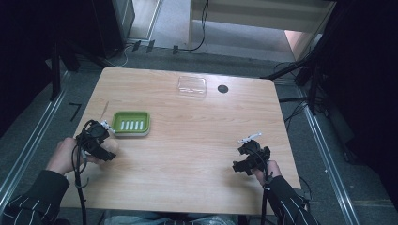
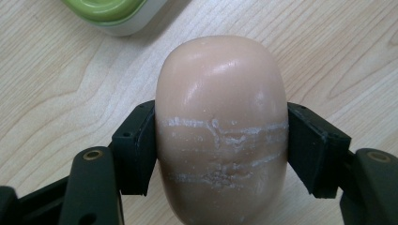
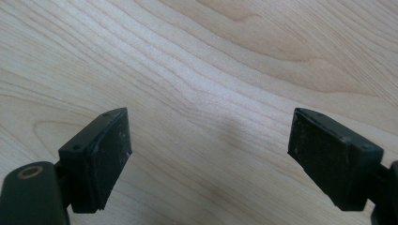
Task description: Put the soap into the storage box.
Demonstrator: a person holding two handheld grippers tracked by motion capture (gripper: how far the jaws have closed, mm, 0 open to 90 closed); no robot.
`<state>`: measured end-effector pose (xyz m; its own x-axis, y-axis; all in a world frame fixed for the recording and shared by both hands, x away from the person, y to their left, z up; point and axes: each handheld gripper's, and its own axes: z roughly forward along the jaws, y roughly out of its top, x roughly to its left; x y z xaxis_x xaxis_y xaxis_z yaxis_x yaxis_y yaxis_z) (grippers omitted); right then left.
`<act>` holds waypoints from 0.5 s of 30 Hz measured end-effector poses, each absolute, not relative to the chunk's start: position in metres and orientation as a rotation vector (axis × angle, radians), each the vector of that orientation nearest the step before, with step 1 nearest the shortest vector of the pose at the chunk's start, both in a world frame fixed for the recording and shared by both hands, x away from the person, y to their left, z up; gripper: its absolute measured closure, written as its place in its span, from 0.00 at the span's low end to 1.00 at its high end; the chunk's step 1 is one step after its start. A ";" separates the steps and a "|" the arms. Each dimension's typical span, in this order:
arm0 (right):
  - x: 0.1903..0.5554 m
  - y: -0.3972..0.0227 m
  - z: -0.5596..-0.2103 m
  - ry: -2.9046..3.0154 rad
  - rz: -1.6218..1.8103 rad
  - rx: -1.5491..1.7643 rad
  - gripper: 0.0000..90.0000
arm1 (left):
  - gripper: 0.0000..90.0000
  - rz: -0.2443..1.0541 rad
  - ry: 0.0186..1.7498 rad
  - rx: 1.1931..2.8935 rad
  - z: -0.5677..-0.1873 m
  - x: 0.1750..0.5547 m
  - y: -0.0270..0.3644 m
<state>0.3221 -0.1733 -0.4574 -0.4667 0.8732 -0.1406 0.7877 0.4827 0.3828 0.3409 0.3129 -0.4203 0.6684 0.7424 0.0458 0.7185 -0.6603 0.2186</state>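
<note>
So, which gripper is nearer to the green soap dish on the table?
Left. The left gripper, shut on the soap, sits just beside the green soap dish, at its near-left corner. The right gripper is open over bare wood, far across the table.

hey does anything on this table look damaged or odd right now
The soap bar clamped in the left tongs is scored with whitish scratch lines across its middle. Otherwise nothing stands out.
</note>
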 end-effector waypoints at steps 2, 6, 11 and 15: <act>0.322 -0.173 -0.457 2.415 0.378 1.405 0.16 | 0.37 0.191 1.193 2.702 -0.420 0.341 0.312; 0.322 -0.173 -0.457 2.418 0.379 1.403 0.16 | 0.37 0.193 1.182 2.698 -0.417 0.343 0.312; 0.322 -0.173 -0.457 2.420 0.372 1.405 0.16 | 0.37 0.199 1.167 2.701 -0.414 0.346 0.312; 0.322 -0.173 -0.458 2.421 0.372 1.407 0.16 | 0.37 0.200 1.147 2.703 -0.411 0.349 0.310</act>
